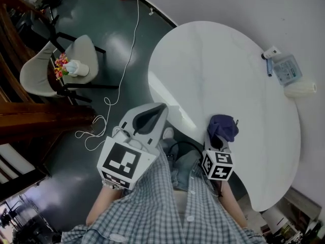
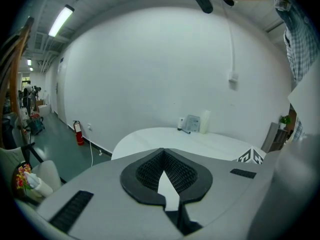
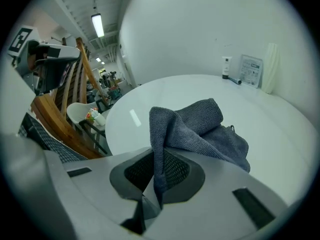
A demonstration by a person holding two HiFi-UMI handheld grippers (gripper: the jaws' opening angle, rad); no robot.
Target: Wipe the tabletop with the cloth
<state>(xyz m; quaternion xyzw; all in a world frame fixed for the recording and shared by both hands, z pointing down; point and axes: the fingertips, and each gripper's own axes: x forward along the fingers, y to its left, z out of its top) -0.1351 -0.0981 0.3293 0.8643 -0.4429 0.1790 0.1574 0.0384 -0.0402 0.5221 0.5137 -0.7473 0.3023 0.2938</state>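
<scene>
light: even, from ceiling tubes (image 2: 61, 20) | glare: pale streaks on surface (image 1: 172, 103), sheen on floor (image 1: 117, 39) | shadows: soft | edges: fisheye bend, black corners in gripper views | focus: nearest parts perhaps soft

Head view looked steeply down onto the white desk (image 1: 218, 70). Left hand-held gripper (image 2: 165, 179) view faced across the desk from off its edge; right hand-held gripper (image 3: 159, 179) view sat low, close over it. All three shared the desk and far packet (image 1: 287, 69).
</scene>
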